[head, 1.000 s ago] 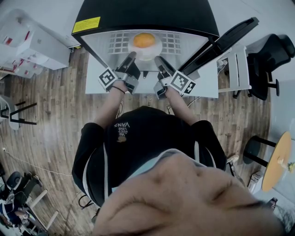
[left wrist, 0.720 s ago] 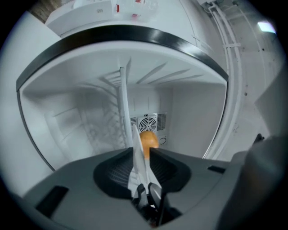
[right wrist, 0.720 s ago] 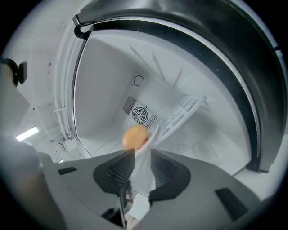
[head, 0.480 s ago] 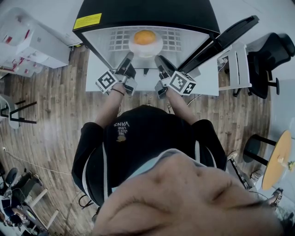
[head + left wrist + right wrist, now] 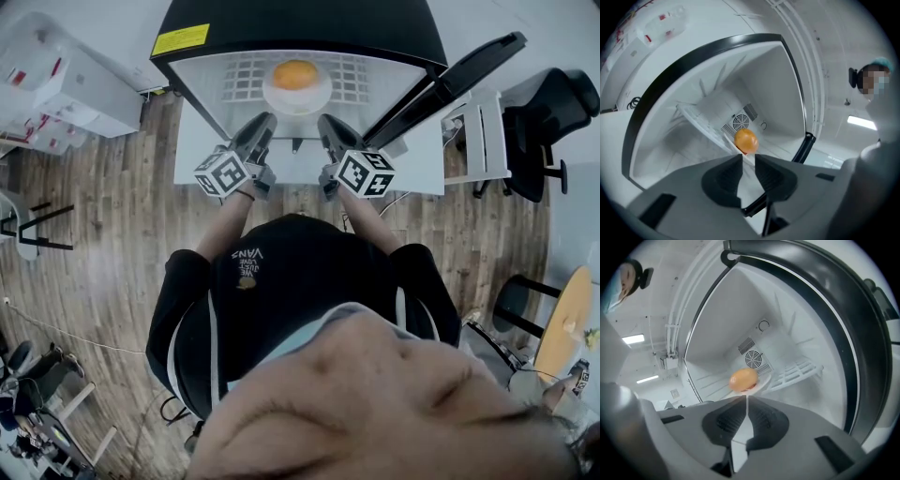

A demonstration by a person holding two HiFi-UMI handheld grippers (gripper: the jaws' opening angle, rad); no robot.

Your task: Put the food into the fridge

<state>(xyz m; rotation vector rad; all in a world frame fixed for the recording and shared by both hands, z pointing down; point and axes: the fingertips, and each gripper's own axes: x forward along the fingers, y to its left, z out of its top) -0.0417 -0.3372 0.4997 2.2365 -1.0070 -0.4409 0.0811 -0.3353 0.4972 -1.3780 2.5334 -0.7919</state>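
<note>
On fridge shelf (image 5: 361,84), food (image 5: 293,74), plate (image 5: 320,97) part-hidden; L gripper (image 5: 266,122) fingers (image 5: 725,178) apart, R gripper (image 5: 325,123) together

The food (image 5: 294,73) sits on a plate (image 5: 297,105) mid-shelf (image 5: 239,81) inside the fridge (image 5: 281,23). My left gripper (image 5: 263,123) and right gripper (image 5: 325,124) hang side by side before it; its door (image 5: 452,82) stands right.

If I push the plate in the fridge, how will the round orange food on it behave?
The food looks round and smooth, so it would probably roll if jolted. The plate seems shallow, so its rim may not stop it. On the wire shelf, the plate might catch.
</note>
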